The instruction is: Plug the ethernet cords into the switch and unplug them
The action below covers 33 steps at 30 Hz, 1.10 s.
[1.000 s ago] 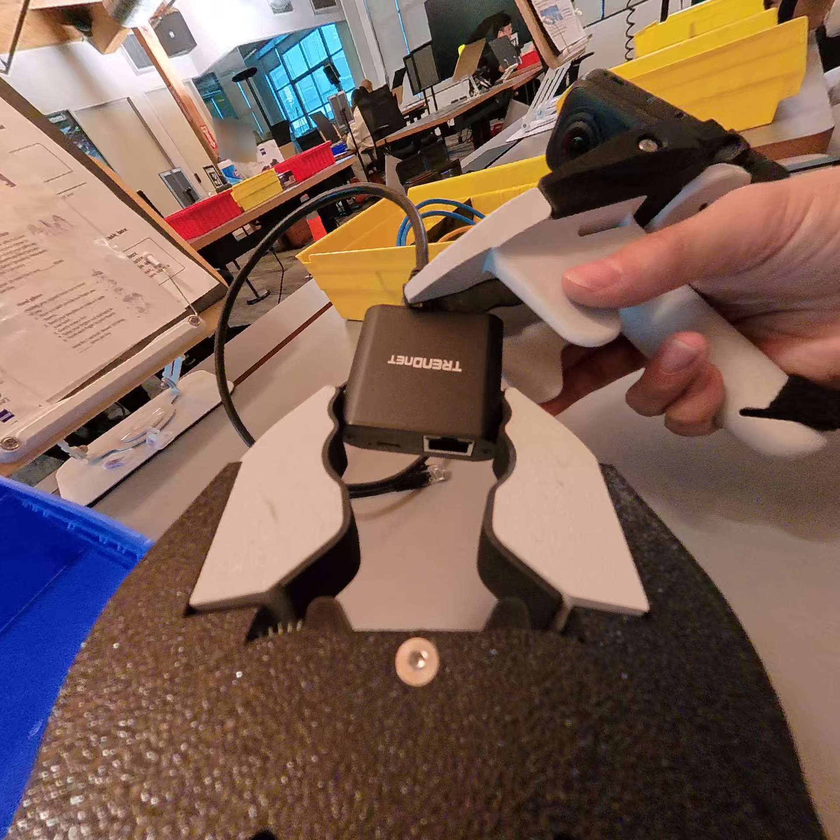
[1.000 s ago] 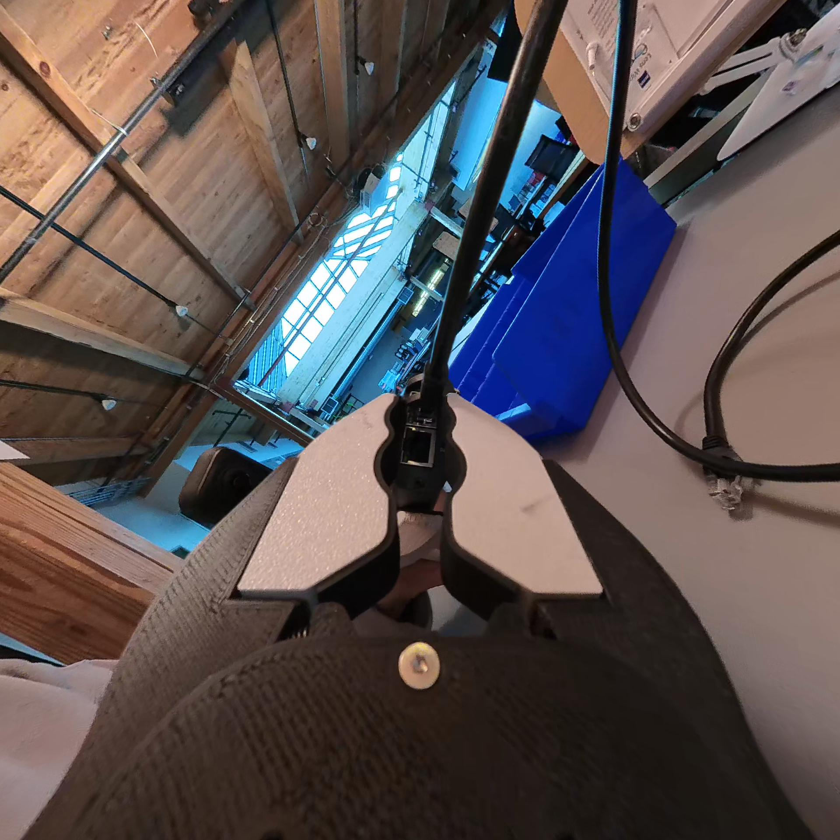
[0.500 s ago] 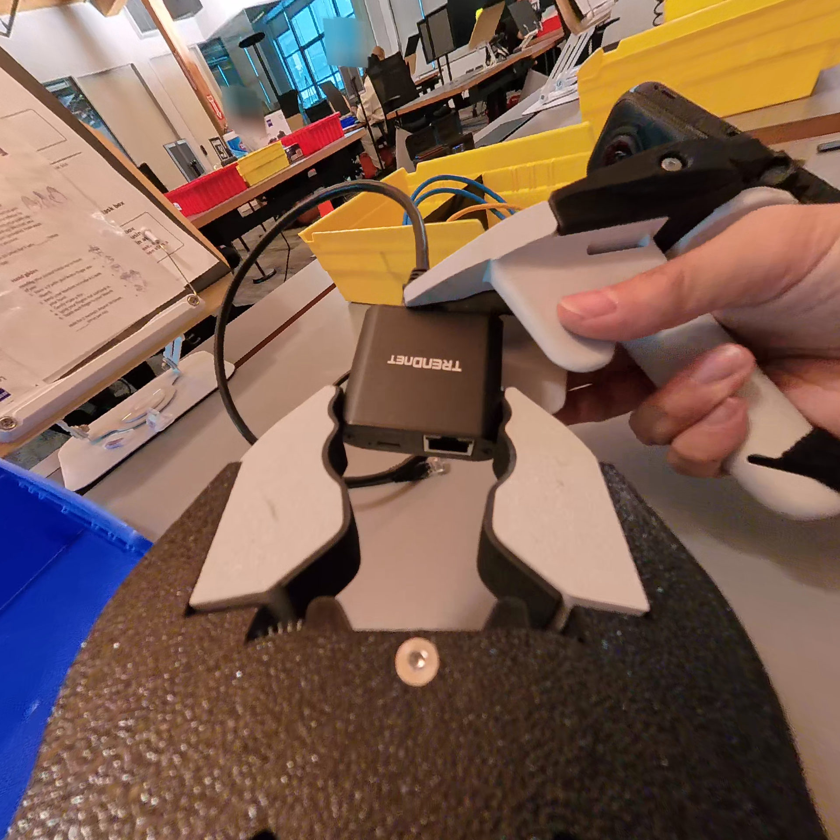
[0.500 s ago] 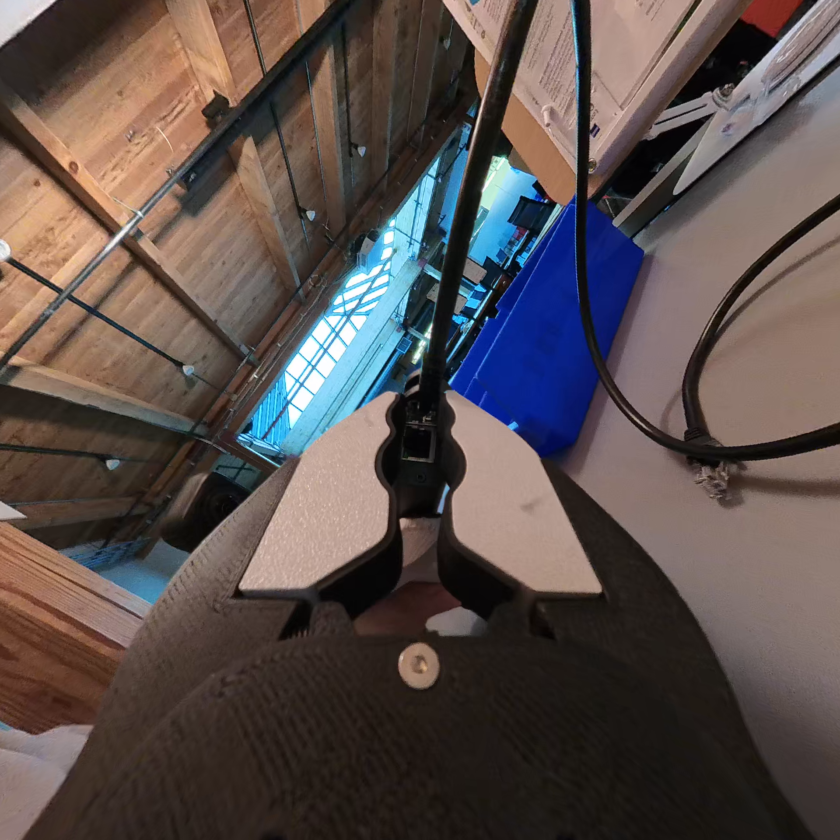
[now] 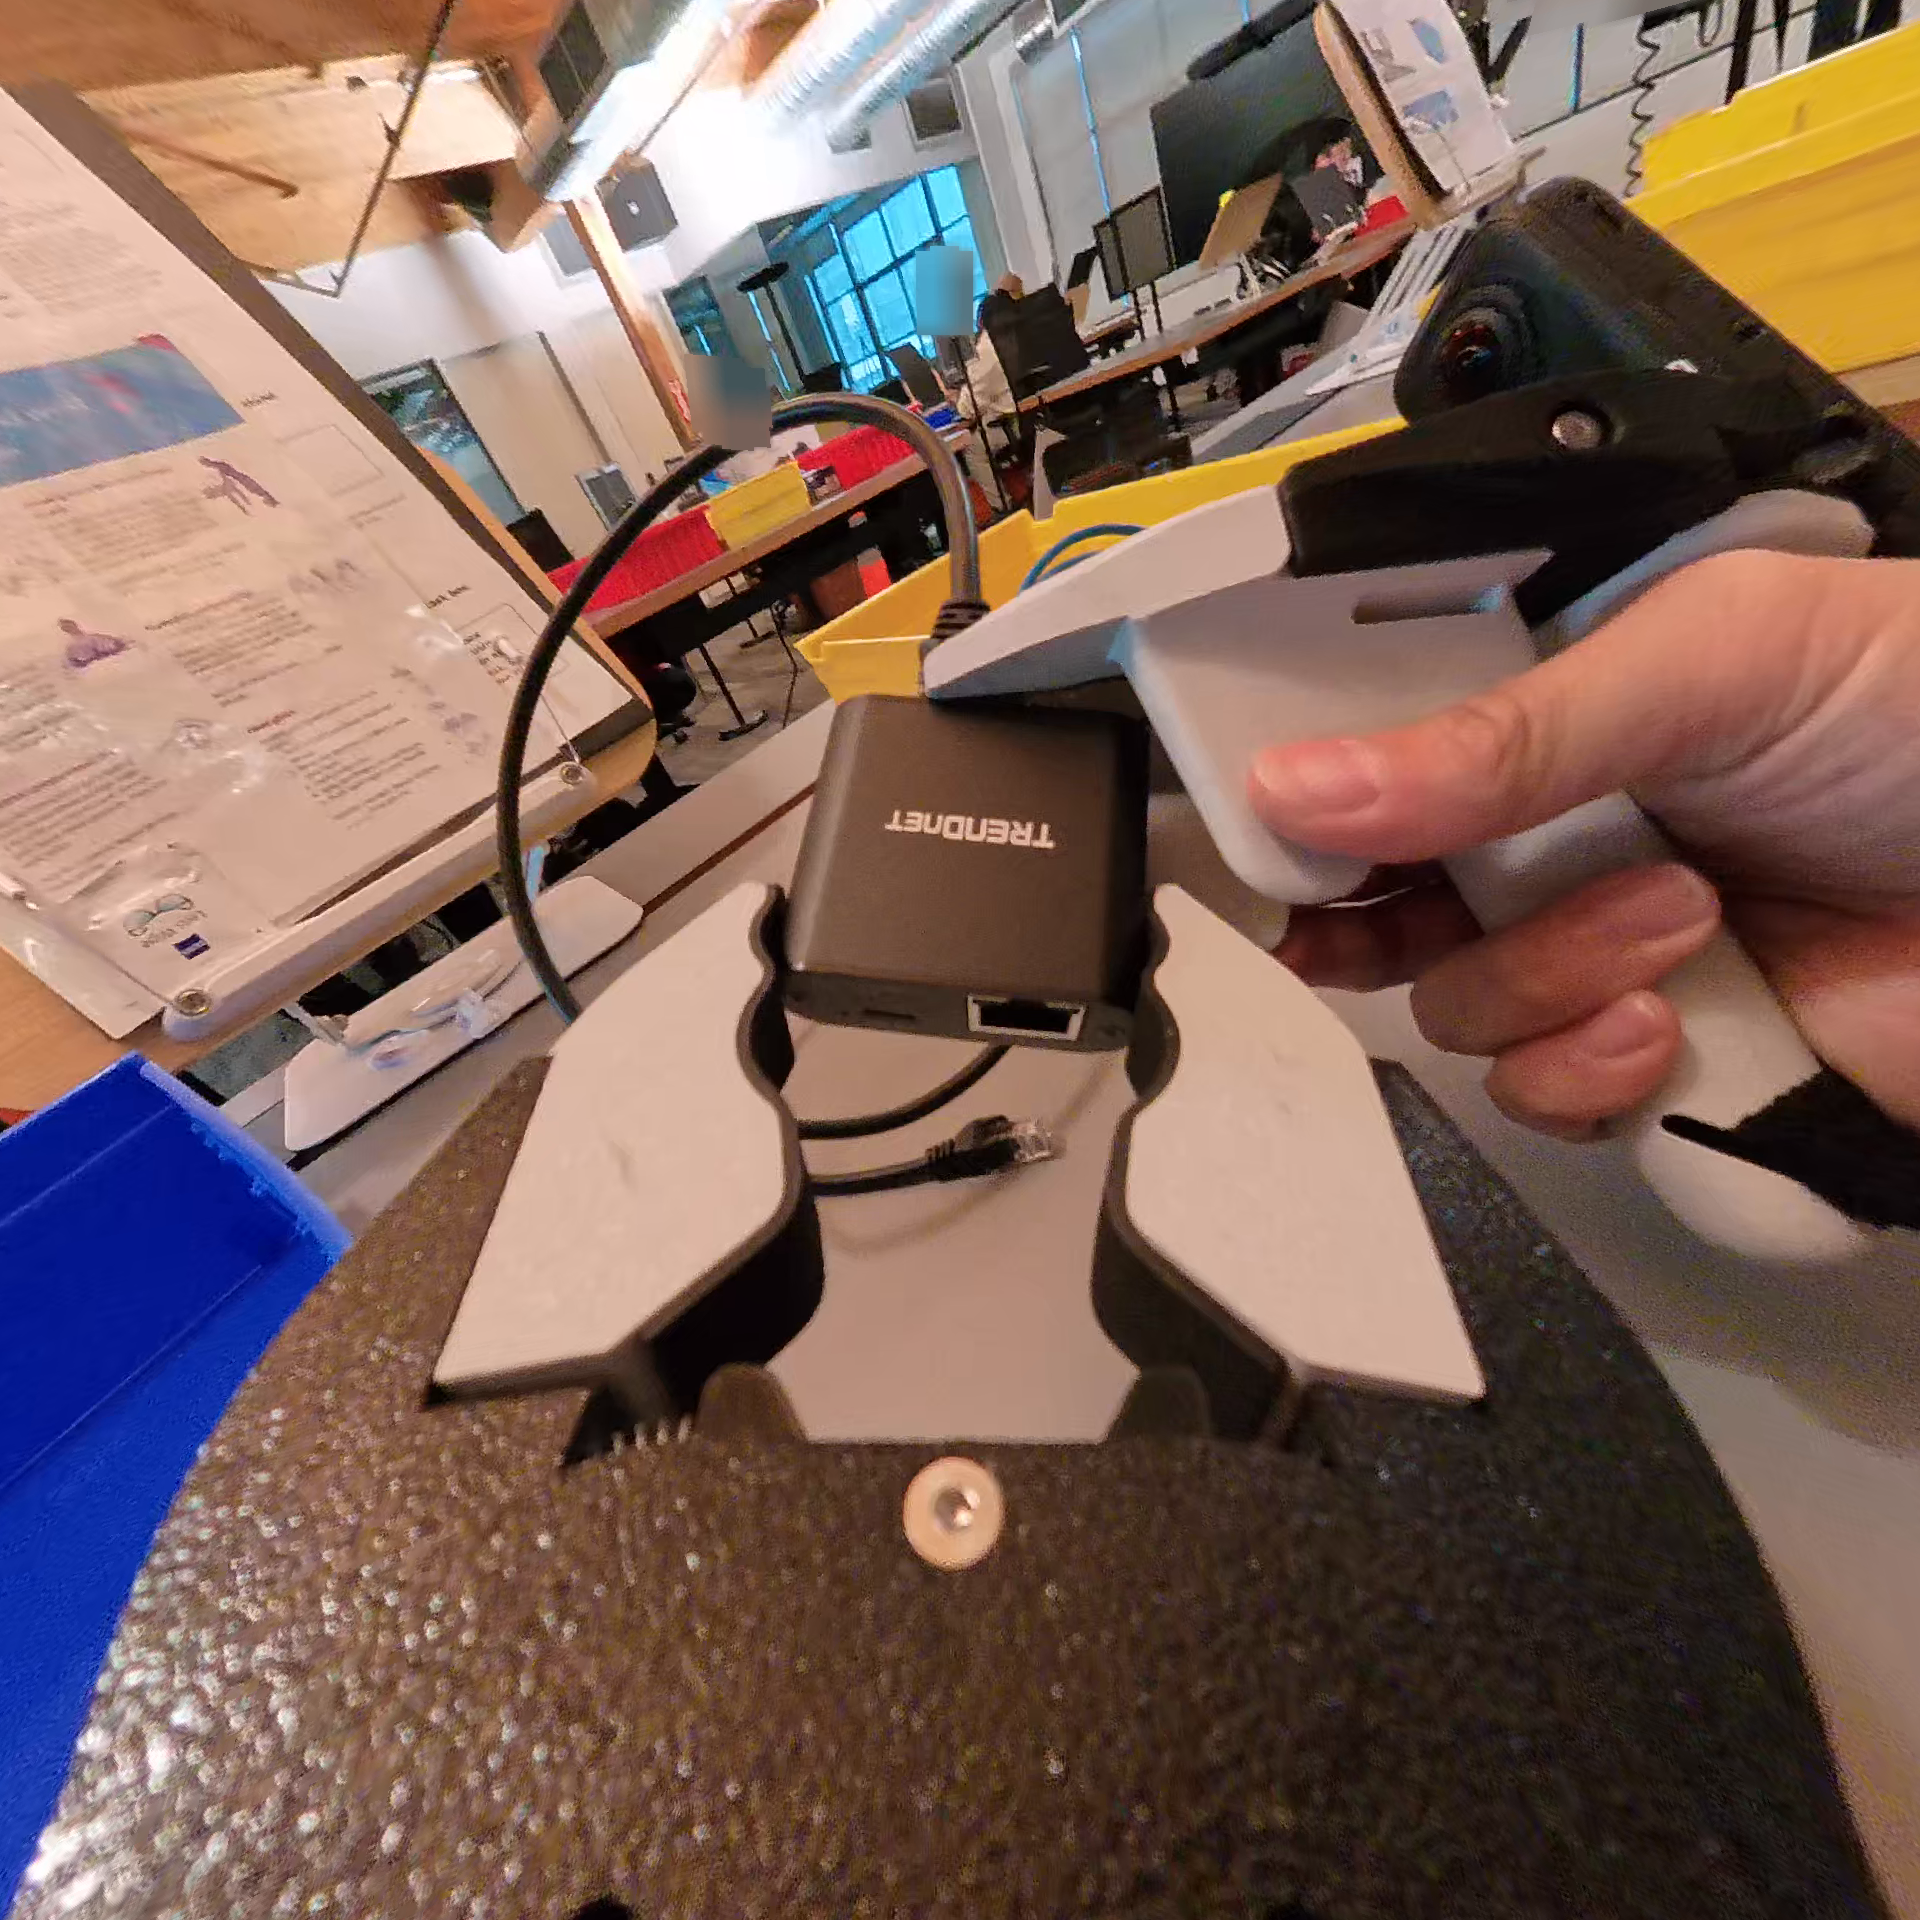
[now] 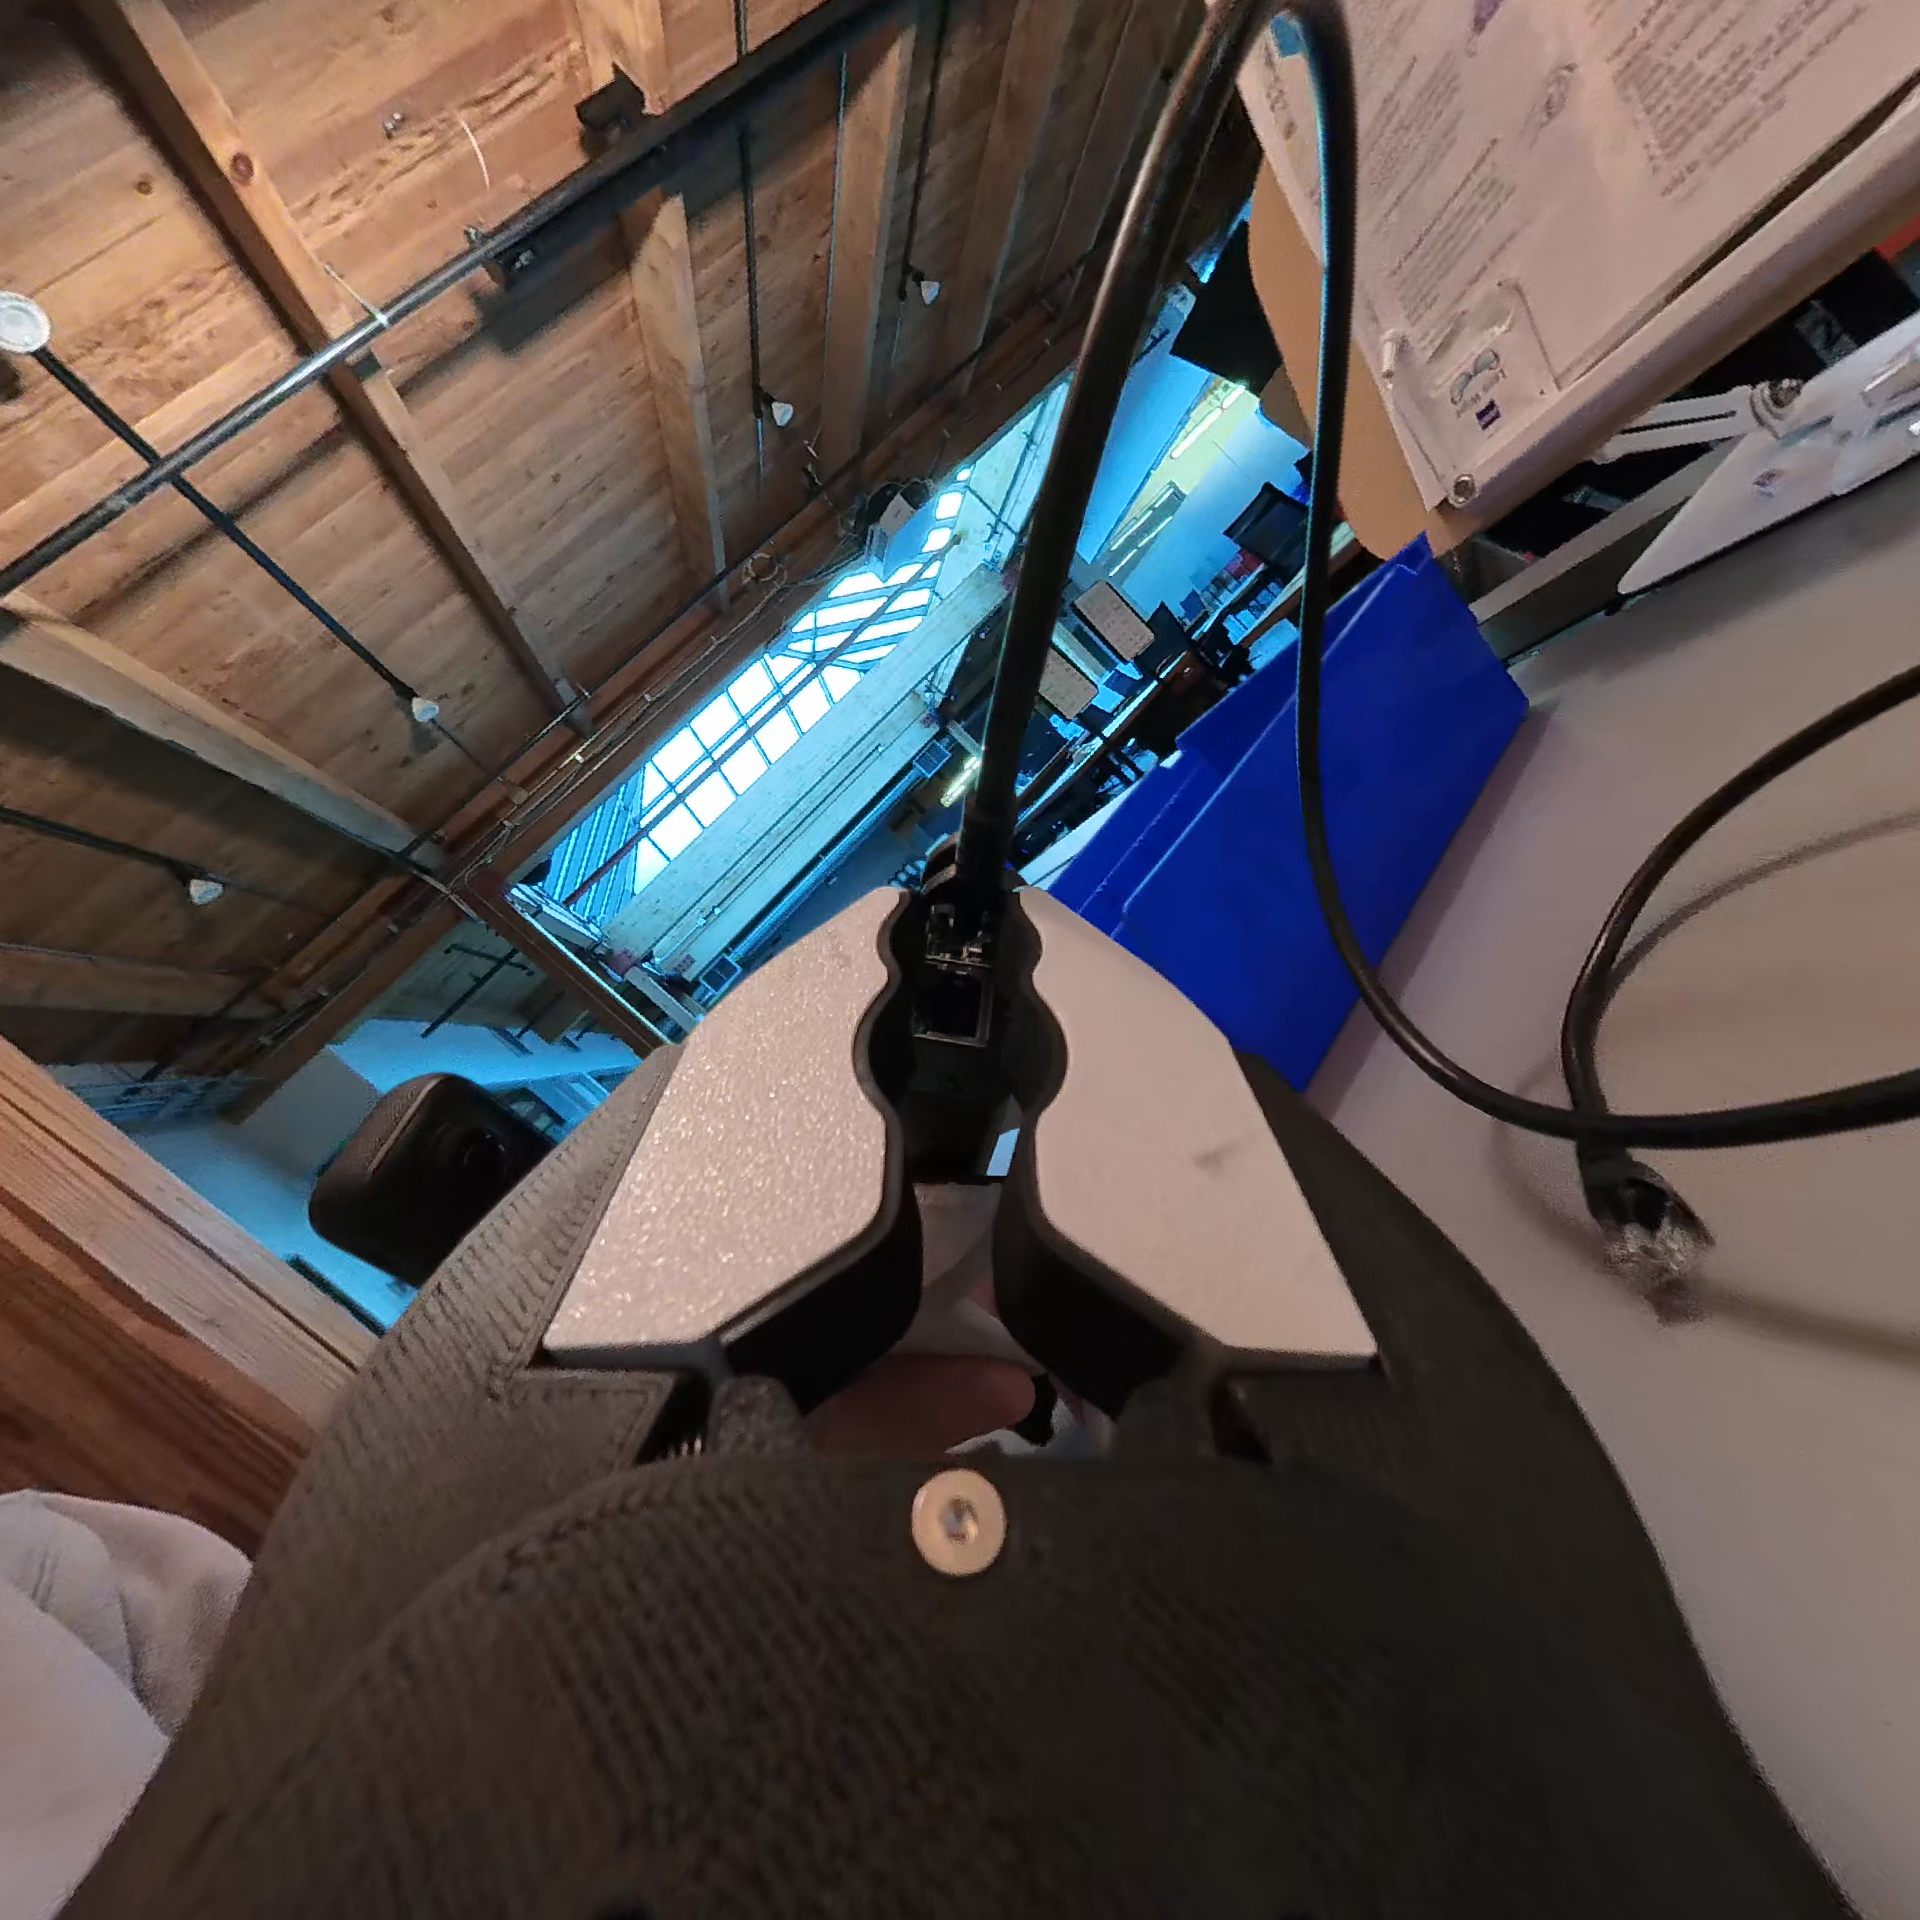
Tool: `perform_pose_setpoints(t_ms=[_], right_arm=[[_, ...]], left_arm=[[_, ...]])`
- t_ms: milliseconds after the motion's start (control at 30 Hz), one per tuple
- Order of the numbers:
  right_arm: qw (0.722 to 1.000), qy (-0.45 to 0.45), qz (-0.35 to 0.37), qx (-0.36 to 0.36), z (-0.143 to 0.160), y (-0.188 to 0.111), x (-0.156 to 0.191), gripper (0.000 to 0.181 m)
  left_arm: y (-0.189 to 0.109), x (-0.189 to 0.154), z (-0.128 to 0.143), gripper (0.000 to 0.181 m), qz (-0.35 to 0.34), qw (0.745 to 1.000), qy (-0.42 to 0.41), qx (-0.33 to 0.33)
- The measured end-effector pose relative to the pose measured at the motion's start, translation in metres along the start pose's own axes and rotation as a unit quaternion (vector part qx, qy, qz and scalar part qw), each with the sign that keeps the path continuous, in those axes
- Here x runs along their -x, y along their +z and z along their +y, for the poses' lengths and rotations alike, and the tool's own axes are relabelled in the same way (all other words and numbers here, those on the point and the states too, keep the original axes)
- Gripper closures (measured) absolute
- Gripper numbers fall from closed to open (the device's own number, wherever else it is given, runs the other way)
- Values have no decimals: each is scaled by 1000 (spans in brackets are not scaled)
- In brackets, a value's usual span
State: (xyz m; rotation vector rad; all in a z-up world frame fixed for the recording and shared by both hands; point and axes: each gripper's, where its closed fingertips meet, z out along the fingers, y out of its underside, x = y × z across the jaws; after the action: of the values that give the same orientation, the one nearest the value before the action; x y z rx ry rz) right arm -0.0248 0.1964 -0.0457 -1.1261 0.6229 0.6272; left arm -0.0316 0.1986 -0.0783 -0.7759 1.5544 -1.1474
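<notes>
My left gripper (image 5: 966,914) is shut on a small black switch (image 5: 966,831) and holds it above the grey table (image 5: 1766,1403). An empty port faces the camera. My right gripper (image 5: 1039,644), held by a hand (image 5: 1662,779), reaches in from the right to the switch's far side. In the right wrist view it (image 6: 956,925) is shut on the black ethernet cord's plug at the switch, next to an empty port. I cannot tell whether the plug is seated. The cord (image 5: 520,748) loops up and down to the table, where its other plug (image 5: 1003,1138) lies loose (image 6: 1642,1216).
A blue bin (image 5: 125,1299) stands at the near left and shows in the right wrist view (image 6: 1299,831). A tilted board with an instruction sheet (image 5: 208,623) stands to the left. A yellow bin (image 5: 883,634) with blue cables sits behind the switch. My left and right fingertips are right by each other.
Both grippers have risen with the switch and tilted upward. The loose plug on the table now sits farther below the switch. More of the plug shows between the right fingers.
</notes>
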Motion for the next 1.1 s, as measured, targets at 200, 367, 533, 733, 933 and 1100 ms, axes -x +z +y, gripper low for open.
perform_pose_setpoints(t_ms=[200, 367, 533, 733, 933, 1100], right_arm=[[999, -40, 18, 12, -2, 0, -1, 167], [998, -55, 9, 13, -4, 2, 4, 167], [996, -85, 22, 23, -4, 1, 4, 167], [995, -99, 2, 18, -6, 5, 17, 167], [994, -88, 9, -66, -54, -11, 16, 168], [969, -241, 45, 12, -71, -36, 28, 168]], left_arm=[[2, -4, -3, 119, 19, 997, -77, -23], [1, 0, -6, 119, -7, 999, -33, -23], [1, -3, -7, 119, 18, 996, -77, -34], [-4, 1, -18, 119, -9, 998, -32, -61], [-4, 3, -6, 119, -12, 995, -87, -52], [-10, 24, -6, 119, -29, 993, -98, -55]])
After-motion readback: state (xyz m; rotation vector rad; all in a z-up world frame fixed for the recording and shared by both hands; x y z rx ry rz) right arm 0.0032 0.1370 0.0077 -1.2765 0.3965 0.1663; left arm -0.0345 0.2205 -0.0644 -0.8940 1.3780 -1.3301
